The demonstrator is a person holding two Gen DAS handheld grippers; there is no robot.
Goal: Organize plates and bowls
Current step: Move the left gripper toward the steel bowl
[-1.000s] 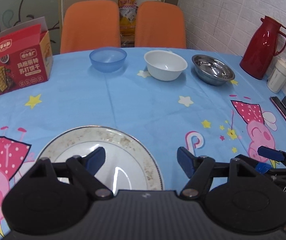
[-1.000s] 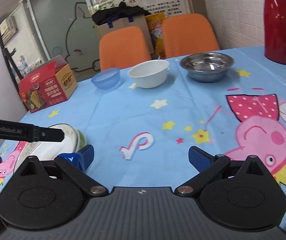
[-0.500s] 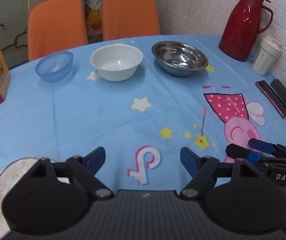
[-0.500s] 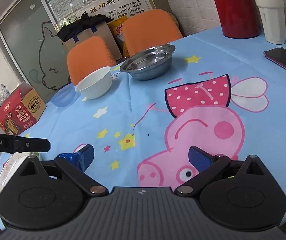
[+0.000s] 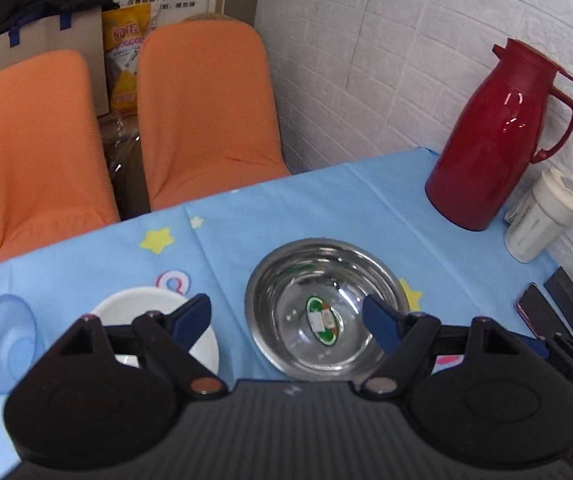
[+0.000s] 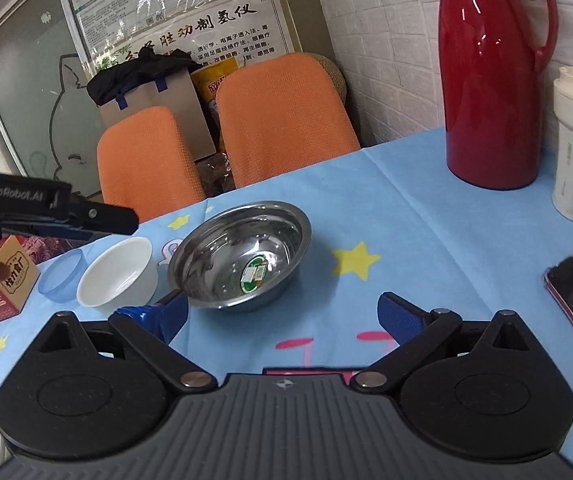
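Left wrist: round shiny steel bowl (image 5: 322,308), smooth white bowl (image 5: 134,304)

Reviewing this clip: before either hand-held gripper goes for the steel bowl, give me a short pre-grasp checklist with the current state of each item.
1. Left hand-held gripper open: ok, nothing between the fingers.
2. Right hand-held gripper open: ok, nothing between the fingers.
3. Steel bowl upright on the table: ok.
4. Steel bowl free of food or other dishes: ok, only a sticker inside.
5. Steel bowl apart from the white bowl: ok, a gap shows.
6. Left hand-held gripper lined up on the steel bowl's rim: cannot tell, height unclear.
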